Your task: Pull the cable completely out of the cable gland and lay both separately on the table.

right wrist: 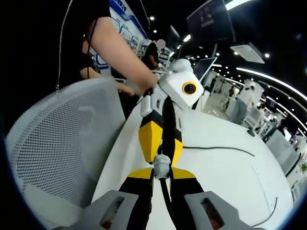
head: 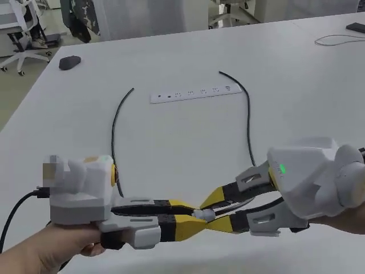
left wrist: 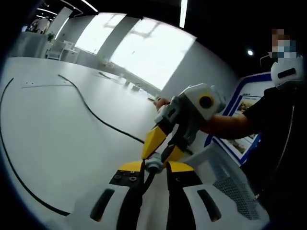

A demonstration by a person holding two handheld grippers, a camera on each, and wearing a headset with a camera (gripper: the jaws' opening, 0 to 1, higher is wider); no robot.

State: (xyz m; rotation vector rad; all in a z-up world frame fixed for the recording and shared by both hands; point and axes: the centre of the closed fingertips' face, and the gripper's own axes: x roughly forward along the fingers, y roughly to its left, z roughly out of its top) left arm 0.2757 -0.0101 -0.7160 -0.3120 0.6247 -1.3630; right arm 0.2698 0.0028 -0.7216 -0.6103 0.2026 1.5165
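Note:
A small grey-white cable gland (head: 204,215) hangs above the table's near edge, where the two grippers meet tip to tip. My left gripper (head: 194,216) comes in from the left, shut on the black cable (head: 116,131) right beside the gland. My right gripper (head: 210,216) comes in from the right, shut on the gland. In the left gripper view the gland (left wrist: 153,164) sits just past my own yellow tips, and the cable (left wrist: 144,191) runs back between them. In the right gripper view the gland (right wrist: 162,166) sits at my tips, with the cable (right wrist: 166,196) between the jaws. The cable's two ends lie loose on the table.
A white power strip (head: 194,92) lies mid-table between the two cable runs. Far left on the table is a dark mouse (head: 69,62). At the far right lie a thin cable (head: 336,39) and a dark device (head: 356,27). Office chairs (head: 23,34) stand beyond the table.

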